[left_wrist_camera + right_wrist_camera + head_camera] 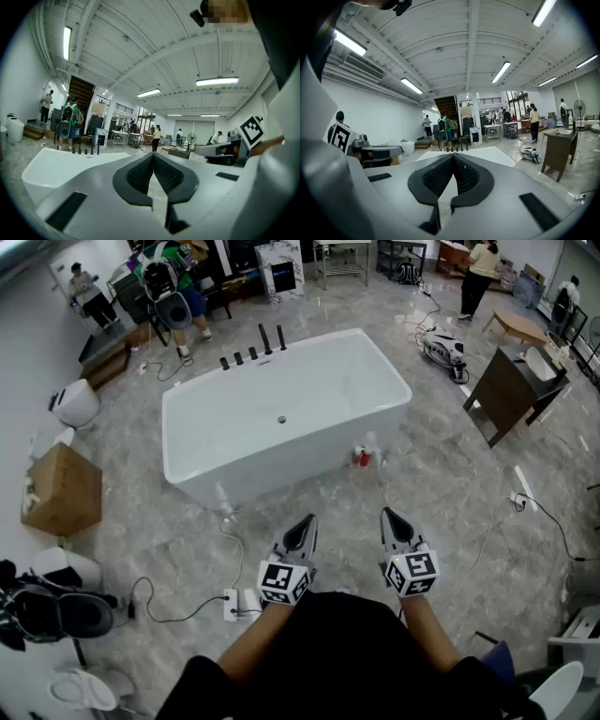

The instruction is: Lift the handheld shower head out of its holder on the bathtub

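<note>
A white freestanding bathtub [394,390] stands on the grey marble floor ahead of me. Along its far rim runs a row of black fittings [253,351]; two taller black sticks [273,337] at the row's right end stand upright, and I cannot tell which is the handheld shower head. My left gripper [307,521] and right gripper [387,515] are held side by side close to my body, well short of the tub, both shut with nothing between the pads. The left gripper view shows its jaws [153,154] closed, tub [61,164] beyond. The right gripper [453,154] looks at the fittings [457,148].
A red bottle [362,457] sits at the tub's near base. Cables and a power strip [239,604] lie on the floor at the left. A cardboard box [61,488] is left, a dark wooden vanity [511,390] right. People [478,273] stand far behind.
</note>
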